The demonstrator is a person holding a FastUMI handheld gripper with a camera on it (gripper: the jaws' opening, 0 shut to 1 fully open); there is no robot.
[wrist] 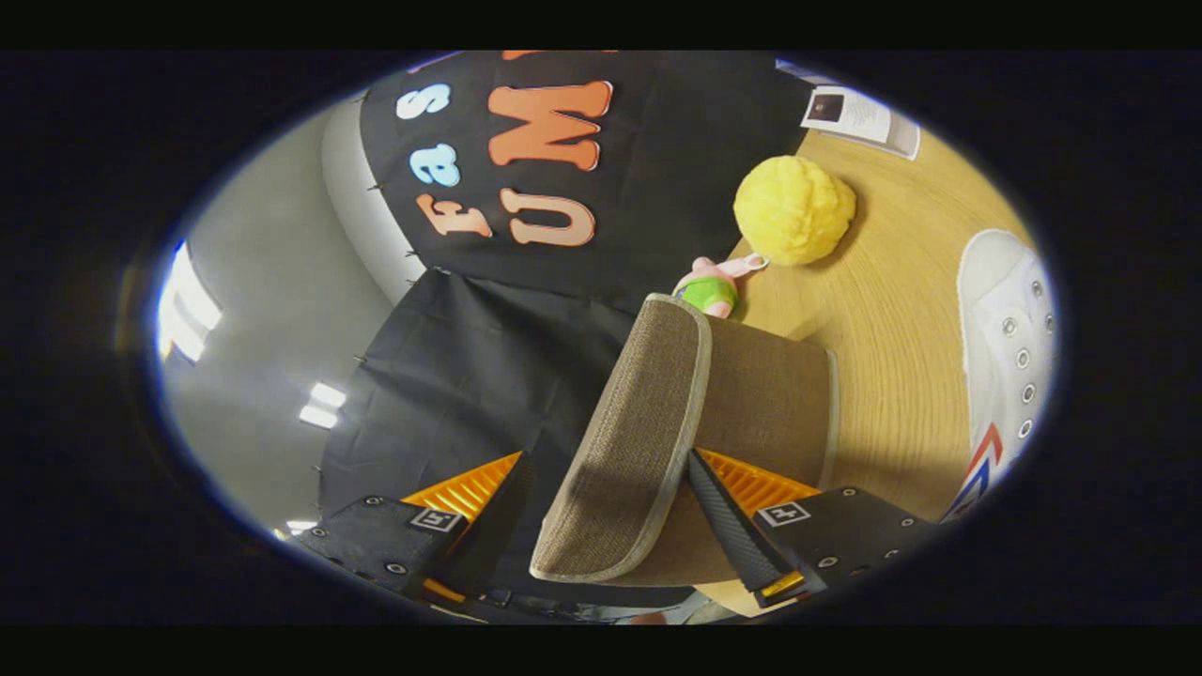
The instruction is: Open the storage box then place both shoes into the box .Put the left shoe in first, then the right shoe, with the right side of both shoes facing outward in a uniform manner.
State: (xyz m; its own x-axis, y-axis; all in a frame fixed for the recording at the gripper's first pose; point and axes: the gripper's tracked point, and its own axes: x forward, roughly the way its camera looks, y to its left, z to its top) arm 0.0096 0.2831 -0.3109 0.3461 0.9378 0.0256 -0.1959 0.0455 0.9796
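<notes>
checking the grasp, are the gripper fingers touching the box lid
Cannot tell. In the gripper view the lid lies between the fingers: one sits at its edge, the other shows a gap, so the gripper isn't clamped.

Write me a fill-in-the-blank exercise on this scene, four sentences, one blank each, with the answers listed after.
1. The gripper has its fingers on either side of the box's ____, a brown woven flap with grey trim.
2. The fluffy ball on the wooden table is ____ in colour.
3. The shoe beside the box is mainly ____.
4. The small plush toy lies between the box and the ____.

Answers: lid; yellow; white; ball
</notes>
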